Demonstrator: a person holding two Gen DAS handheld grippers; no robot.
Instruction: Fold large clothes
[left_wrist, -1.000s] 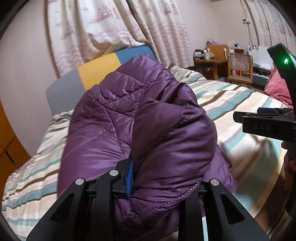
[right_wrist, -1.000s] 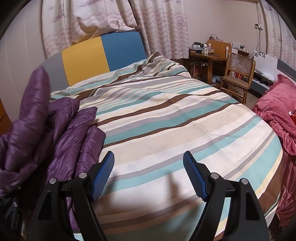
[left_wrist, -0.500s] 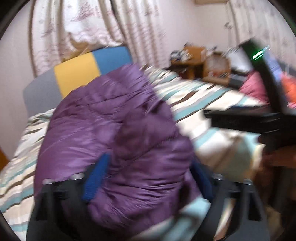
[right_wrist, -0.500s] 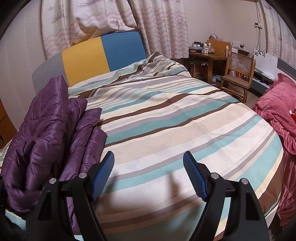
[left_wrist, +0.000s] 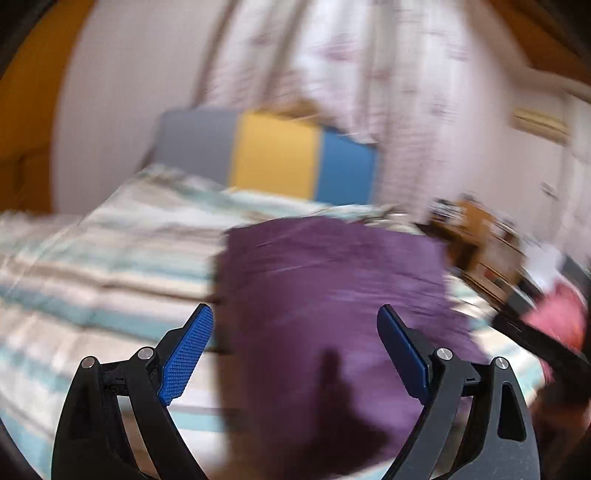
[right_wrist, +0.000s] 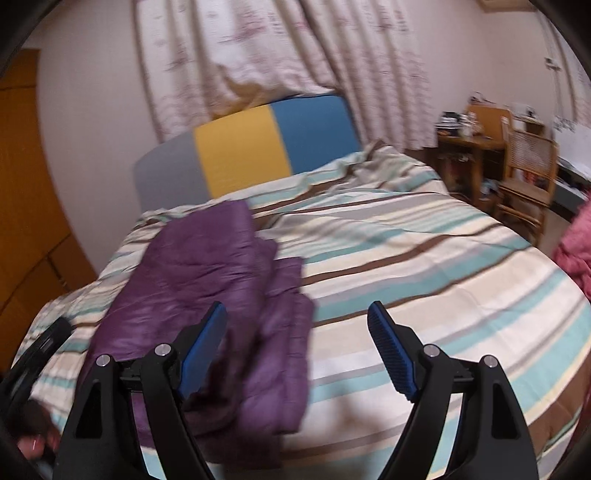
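1. Two grippers sit nearest the cameras, both with blue-padded fingers spread wide and nothing between them. The left gripper (left_wrist: 294, 354) hangs above the near part of the purple jacket (left_wrist: 332, 314), apart from it, and casts a dark shadow on the fabric; the right gripper (right_wrist: 297, 349) hovers over the bed with its left finger (right_wrist: 203, 347) in front of the jacket's right edge.
2. One purple quilted jacket (right_wrist: 207, 295) lies folded into a compact stack on the striped duvet (right_wrist: 424, 266), towards the left side of the bed in the right wrist view. Several layers show stepped along its right edge. The left wrist view is heavily motion-blurred, so its stitching cannot be made out there.
3. Part of the left gripper's black body (right_wrist: 33, 354) and the person's hand (right_wrist: 35, 446) appear at the lower left edge of the right wrist view, beside the jacket.
4. Beyond the jacket, the duvet (left_wrist: 110, 258) runs in teal, brown, grey and cream bands up to a headboard (right_wrist: 258, 151) in grey, yellow and blue panels.
5. Behind the headboard hang patterned pale curtains (right_wrist: 277, 48).
6. Far right, a wooden desk (right_wrist: 469, 144) with small clutter stands beside a cane-backed chair (right_wrist: 528, 173), and a pink blanket (right_wrist: 576, 251) lies at the bed's right edge.
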